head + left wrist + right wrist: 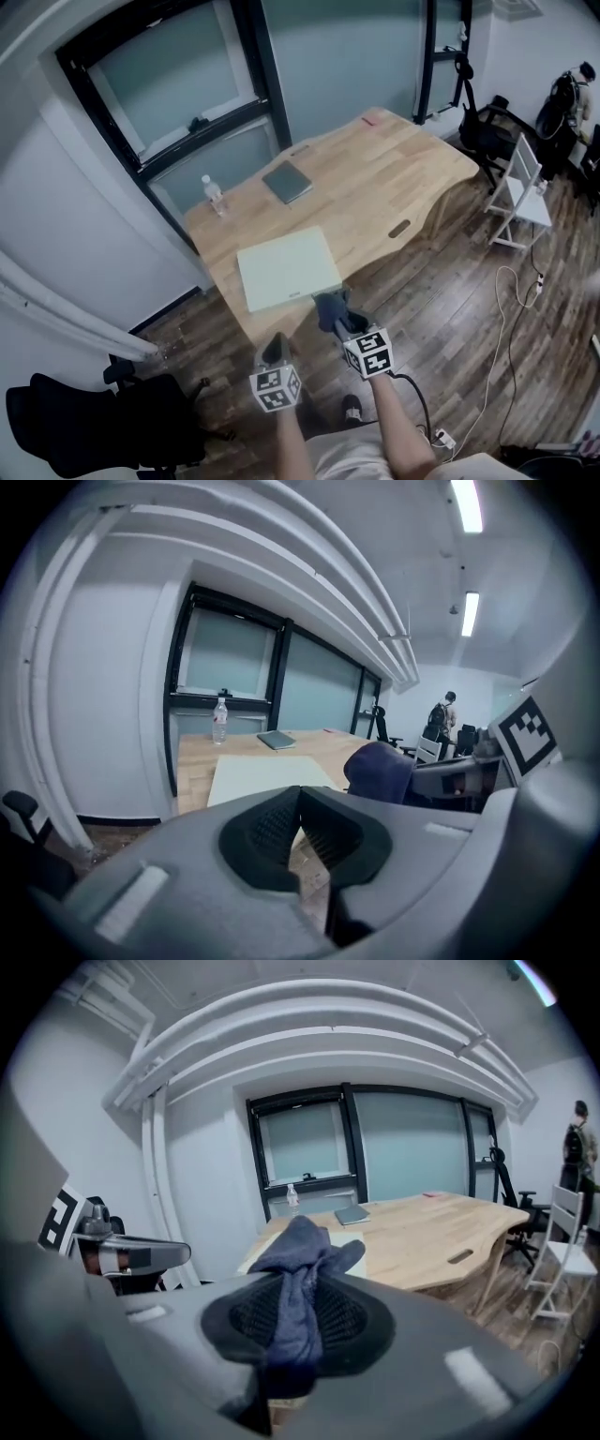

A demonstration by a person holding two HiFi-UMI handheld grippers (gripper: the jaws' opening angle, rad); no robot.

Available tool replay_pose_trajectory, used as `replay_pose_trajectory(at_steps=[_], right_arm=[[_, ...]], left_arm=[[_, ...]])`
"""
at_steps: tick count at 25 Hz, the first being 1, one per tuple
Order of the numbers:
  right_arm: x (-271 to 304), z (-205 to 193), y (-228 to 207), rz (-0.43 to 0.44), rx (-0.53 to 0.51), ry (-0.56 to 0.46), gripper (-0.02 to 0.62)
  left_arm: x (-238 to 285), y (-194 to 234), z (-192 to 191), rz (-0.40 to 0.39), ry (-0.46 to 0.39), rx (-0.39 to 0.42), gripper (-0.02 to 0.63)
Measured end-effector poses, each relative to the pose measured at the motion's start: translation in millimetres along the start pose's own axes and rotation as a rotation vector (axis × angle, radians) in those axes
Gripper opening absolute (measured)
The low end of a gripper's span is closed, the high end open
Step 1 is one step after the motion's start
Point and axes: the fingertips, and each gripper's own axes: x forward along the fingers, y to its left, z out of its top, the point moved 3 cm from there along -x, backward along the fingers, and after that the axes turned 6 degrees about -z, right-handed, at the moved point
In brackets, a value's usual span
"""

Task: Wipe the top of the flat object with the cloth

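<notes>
At the near edge of a light wooden desk [394,178], I am holding my right gripper [331,314] clamped on a dark blue crumpled cloth [328,304]. In the right gripper view the fabric is bunching up between the two black ribbed pads and spilling over their tips. The cloth is hanging just beside the near right corner of a pale green flat rectangular board [287,267], which is lying flat on the desk's near left end. I cannot tell whether cloth and board are touching.

I am keeping my left gripper [274,345] lower and to the left, off the desk and over the dark wood plank floor [441,309]. Its pads are pressing together with nothing between them.

Further back on the desk, well apart from the board, a clear plastic bottle [215,195] is standing upright near the left edge. A slim grey rectangular notebook [287,181] is lying flat to its right. A white chair [523,192] is standing beyond the desk's right end.
</notes>
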Motion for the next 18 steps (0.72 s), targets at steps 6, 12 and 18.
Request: replay_pose_trajectory(at_steps=[6,12,18], right_arm=[[-19,-16,-10,0.014,-0.022,0.048,0.084],[-27,-13,-17,0.016,-0.018,0.050,0.084],[-26,-8,-19,0.020,-0.012,0.051,0.084]], left_arm=[[-7,-22,-11,-0.038,0.030,0.006,0.008],[-9,-36,-4,-0.044,0.043,0.058,0.008],[-11,-34,3,-0.034,0.041,0.073,0.008]])
